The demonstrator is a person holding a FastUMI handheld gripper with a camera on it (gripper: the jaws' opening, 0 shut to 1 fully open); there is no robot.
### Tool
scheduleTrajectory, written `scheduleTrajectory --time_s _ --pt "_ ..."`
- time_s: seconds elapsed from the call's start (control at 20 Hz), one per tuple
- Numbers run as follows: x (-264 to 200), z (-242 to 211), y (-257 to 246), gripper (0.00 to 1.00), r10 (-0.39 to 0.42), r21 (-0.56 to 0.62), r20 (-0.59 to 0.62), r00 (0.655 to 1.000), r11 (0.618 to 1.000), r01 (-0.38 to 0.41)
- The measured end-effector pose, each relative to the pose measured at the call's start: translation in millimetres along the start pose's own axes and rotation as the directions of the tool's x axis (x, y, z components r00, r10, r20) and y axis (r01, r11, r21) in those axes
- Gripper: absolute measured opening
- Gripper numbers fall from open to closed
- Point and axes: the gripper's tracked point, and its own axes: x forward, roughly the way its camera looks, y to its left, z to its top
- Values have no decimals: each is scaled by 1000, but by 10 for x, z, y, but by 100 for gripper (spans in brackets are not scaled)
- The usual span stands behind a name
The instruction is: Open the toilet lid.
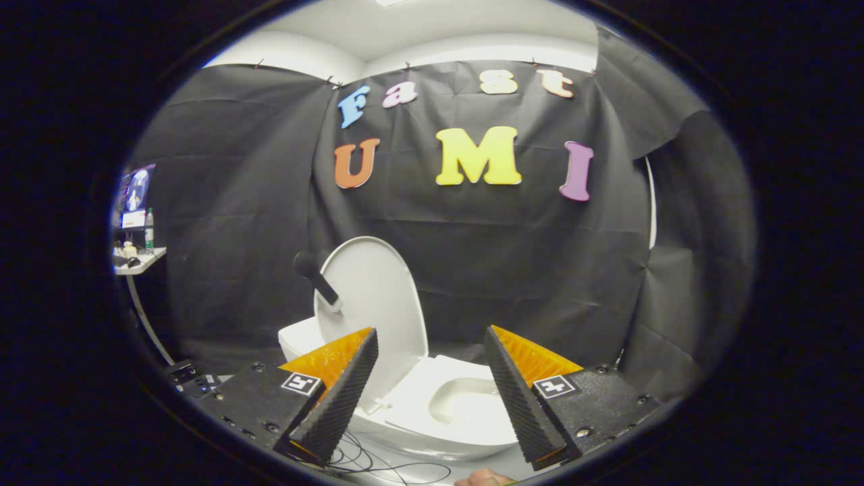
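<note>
A white toilet (pixel 432 418) stands on the floor just beyond my fingers. Its lid (pixel 374 297) is raised upright, leaning back toward the tank (pixel 297 337), and the seat and bowl (pixel 466 401) lie exposed below. A dark handle-like piece (pixel 316 278) sticks out at the lid's left edge. My gripper (pixel 430 334) hangs open a little short of the toilet, with the bowl showing through the wide gap between the fingers. Nothing is between the fingers.
Black cloth walls close in behind and to both sides of the toilet. At the far left a small shelf (pixel 138 260) carries a bottle and a screen. Thin cables (pixel 364 462) lie on the floor below the bowl. A fingertip (pixel 482 478) shows beneath the gripper.
</note>
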Motion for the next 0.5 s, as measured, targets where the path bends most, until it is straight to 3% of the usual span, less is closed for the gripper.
scheduleTrajectory --time_s 0.2,0.5 --pt "-282 -168 -499 100 -78 51 26 997 996 77" --pt "-604 -499 -917 100 -132 118 12 991 985 129"
